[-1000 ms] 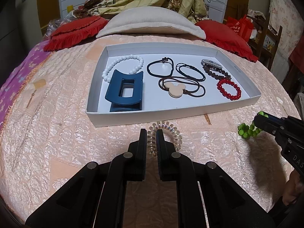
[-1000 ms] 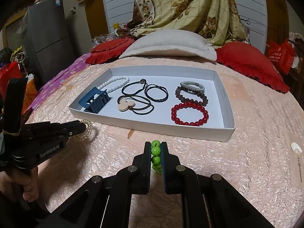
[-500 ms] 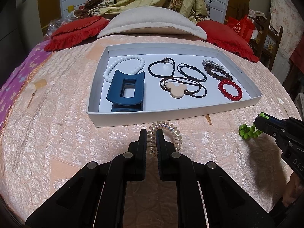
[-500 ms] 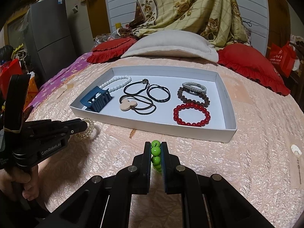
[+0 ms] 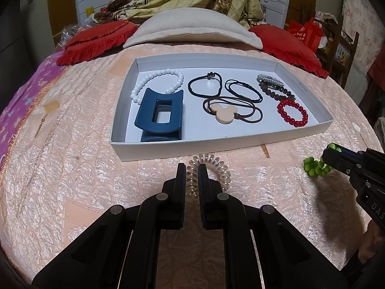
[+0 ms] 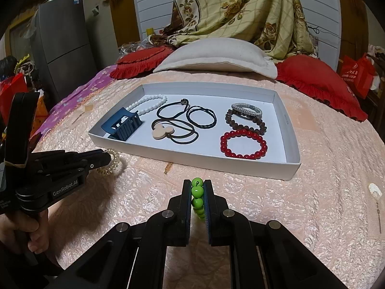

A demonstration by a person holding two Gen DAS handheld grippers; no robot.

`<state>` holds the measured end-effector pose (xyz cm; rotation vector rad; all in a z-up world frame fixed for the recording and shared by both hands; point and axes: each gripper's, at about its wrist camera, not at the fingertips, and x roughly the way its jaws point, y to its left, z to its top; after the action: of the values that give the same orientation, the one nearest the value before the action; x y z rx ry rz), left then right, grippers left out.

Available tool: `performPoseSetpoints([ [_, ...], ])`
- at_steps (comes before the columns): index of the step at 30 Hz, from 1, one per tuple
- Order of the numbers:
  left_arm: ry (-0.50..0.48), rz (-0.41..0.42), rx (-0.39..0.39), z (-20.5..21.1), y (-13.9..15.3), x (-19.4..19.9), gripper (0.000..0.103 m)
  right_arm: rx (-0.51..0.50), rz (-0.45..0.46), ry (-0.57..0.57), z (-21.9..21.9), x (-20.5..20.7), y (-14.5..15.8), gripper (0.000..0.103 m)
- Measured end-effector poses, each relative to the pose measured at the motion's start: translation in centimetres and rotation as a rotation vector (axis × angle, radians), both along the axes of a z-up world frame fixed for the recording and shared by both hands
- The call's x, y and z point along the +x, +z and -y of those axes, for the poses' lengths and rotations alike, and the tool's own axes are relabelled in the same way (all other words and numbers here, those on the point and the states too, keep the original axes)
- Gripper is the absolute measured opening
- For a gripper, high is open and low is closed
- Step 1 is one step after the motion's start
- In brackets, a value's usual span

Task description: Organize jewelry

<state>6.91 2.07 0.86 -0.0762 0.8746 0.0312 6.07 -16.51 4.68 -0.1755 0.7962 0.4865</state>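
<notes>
My left gripper [image 5: 191, 171] is shut on a clear spiral hair tie [image 5: 217, 166], which lies on the peach quilt just in front of the white tray [image 5: 240, 145]. In the right wrist view, the same gripper [image 6: 105, 160] comes in from the left, with the hair tie [image 6: 113, 164] at its tips. My right gripper [image 6: 197, 186] is shut on a green bead bracelet [image 6: 197, 192], also on the quilt before the tray [image 6: 192, 159]. From the left wrist view, that bracelet [image 5: 315, 167] hangs at the right gripper [image 5: 330, 154].
The tray holds a white bead bracelet [image 5: 156, 82], a blue claw clip [image 5: 160, 115], black hair ties [image 5: 243, 90], a mouse-shaped tie [image 5: 222, 113], and brown, silver and red bracelets [image 5: 292, 113]. Red cushions and a beige pillow [image 5: 192, 29] lie beyond. A person's hand [image 6: 28, 236] grips the left handle.
</notes>
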Motion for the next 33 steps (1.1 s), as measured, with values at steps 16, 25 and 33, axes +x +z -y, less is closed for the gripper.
performPoseSetpoints([
  [16,0.0,-0.002,-0.002,0.04,-0.16,0.0,0.008,-0.003,-0.001,0.001,-0.12,-0.02,-0.22,0.009],
  [25,-0.001,-0.002,0.001,0.13,-0.27,-0.08,0.008,-0.003,-0.001,0.0,-0.17,0.0,-0.21,0.009],
  [33,-0.001,-0.004,0.002,0.07,-0.34,-0.06,0.008,-0.003,0.001,-0.004,-0.2,0.07,-0.16,0.009],
])
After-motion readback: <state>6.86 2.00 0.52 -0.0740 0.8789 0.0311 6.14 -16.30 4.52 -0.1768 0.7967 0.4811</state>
